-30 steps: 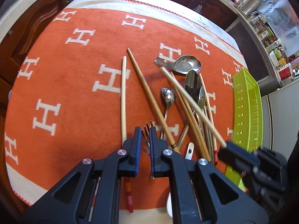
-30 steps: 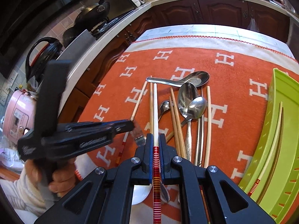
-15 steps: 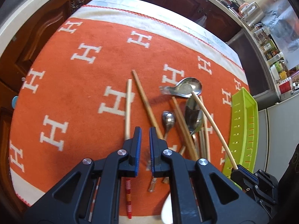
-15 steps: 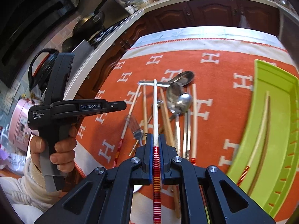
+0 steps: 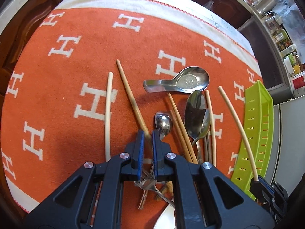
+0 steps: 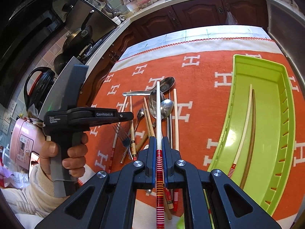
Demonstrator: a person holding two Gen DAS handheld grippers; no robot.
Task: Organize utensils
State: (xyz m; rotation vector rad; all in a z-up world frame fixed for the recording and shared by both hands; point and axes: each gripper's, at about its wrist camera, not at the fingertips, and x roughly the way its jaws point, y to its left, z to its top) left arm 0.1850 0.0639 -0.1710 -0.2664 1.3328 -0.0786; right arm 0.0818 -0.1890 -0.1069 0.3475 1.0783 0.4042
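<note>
My right gripper (image 6: 157,147) is clamped on a pale chopstick (image 6: 158,112) above the pile; my left gripper (image 5: 147,136) hovers nearly closed, empty. Two chopsticks (image 6: 247,118) lie in the green tray (image 6: 226,118); spoons (image 5: 195,112), a fork (image 6: 122,135) and other chopsticks remain on the orange cloth (image 5: 76,47).

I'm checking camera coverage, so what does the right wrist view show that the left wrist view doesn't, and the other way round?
Only the right wrist view shows the inside of the green tray, where two chopsticks already lie, the red-striped end of the held chopstick, and the hand holding the left gripper.

Only the left wrist view shows the left gripper slightly open above the fork, gripping nothing.

Both show the orange cloth, the pile of spoons, and the right gripper shut on that chopstick.
</note>
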